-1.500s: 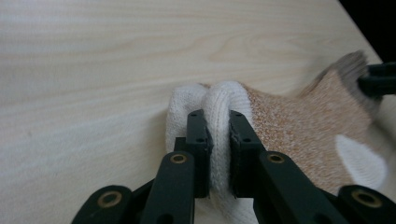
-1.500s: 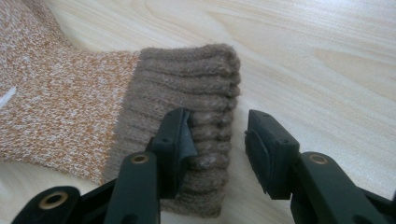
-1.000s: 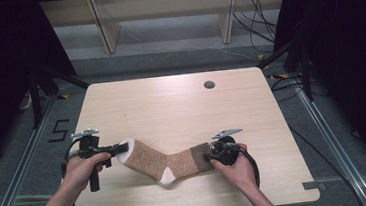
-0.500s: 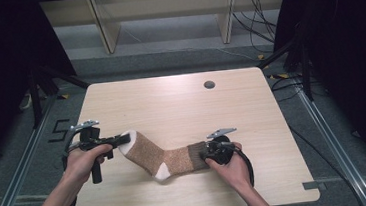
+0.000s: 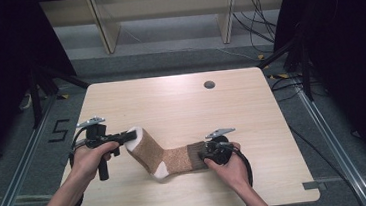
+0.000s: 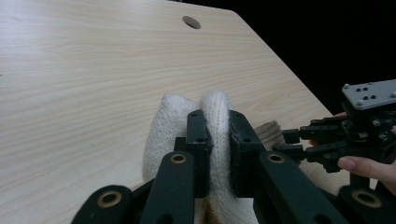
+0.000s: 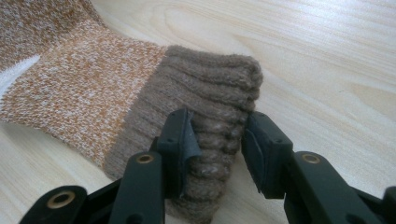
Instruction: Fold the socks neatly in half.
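A brown knitted sock (image 5: 168, 154) lies on the near half of the wooden worktop (image 5: 181, 103), between the two hands of the person. It is bent at the heel, so it makes an angle: the white toe points to the left and up, and the dark brown ribbed cuff points to the right.

The left gripper (image 5: 123, 136) is held in the left hand (image 5: 93, 158). Its jaws are closed tightly on the white toe (image 6: 217, 105); in the left gripper view the white knit is pressed between the two black jaws and stands up above them. The toe end looks lifted a little from the worktop, while the heel part rests on it.

The right gripper (image 5: 206, 152) is in the right hand (image 5: 231, 166). In the right gripper view its jaws stand on both sides of the ribbed cuff (image 7: 212, 98) and pinch its edge, so they are gripping it; the cuff lies flat on the wood.

A small round hole (image 5: 209, 84) is in the far part of the worktop, well apart from the sock.
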